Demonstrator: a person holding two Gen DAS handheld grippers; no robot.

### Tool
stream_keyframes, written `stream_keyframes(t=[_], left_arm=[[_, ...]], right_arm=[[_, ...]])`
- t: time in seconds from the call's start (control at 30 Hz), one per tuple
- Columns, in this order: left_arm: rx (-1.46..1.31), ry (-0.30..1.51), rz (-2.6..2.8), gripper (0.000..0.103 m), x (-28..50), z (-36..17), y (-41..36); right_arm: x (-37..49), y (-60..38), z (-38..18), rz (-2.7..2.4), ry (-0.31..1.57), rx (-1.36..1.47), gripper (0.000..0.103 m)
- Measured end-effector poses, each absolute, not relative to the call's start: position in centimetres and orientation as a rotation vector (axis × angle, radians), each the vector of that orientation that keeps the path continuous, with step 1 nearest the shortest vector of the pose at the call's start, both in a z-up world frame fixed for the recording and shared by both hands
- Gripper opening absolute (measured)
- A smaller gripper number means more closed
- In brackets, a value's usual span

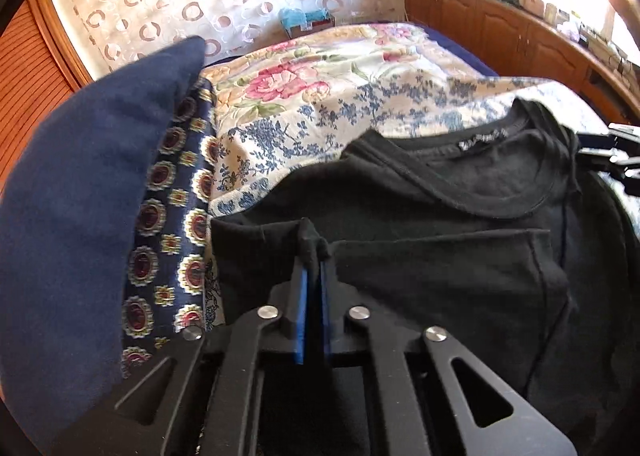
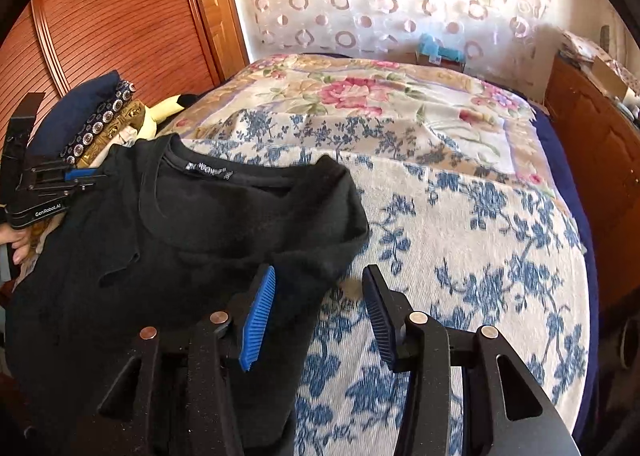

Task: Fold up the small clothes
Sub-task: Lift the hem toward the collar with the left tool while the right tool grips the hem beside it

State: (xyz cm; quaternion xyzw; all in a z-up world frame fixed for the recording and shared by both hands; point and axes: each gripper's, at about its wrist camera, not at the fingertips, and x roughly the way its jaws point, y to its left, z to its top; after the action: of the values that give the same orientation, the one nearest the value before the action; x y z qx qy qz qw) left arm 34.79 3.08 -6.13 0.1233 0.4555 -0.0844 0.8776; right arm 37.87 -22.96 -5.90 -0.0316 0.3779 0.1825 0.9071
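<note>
Left claw [image 1: 314, 256] pinches a fold of the black cotton T-shirt [image 2: 192, 240] on the floral-covered bed [image 2: 460, 215]; right claw [image 2: 320, 296] spread wide above its right edge.

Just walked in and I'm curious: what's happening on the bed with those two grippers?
A person is folding a black T-shirt on a floral bedspread, using a handheld gripper in each hand. The left gripper is shut on a pinch of the shirt's fabric at its left side. The right gripper is open, at the shirt's right edge, holding nothing. The shirt lies collar away from the person, partly folded. A pile of other clothes sits to the left.
</note>
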Motion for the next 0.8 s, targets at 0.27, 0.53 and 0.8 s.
stream_keyframes(t=[0.27, 0.53, 0.8], left_arm=[[0.224, 0.834, -0.199, 0.004, 32.3, -1.9, 3.1], [0.189, 0.755, -0.242, 0.004, 28.9, 1.7, 3.5], [0.163, 0.655, -0.294, 0.004, 20.1, 5.3, 4.8]], right_arm=[[38.4, -21.2, -6.0, 0.355, 0.776, -0.115, 0.049], [37.3, -19.6, -4.8, 0.412, 0.752, -0.135, 0.007], [28.3, -22.0, -0.6, 0.438, 0.601, -0.086, 0.007]])
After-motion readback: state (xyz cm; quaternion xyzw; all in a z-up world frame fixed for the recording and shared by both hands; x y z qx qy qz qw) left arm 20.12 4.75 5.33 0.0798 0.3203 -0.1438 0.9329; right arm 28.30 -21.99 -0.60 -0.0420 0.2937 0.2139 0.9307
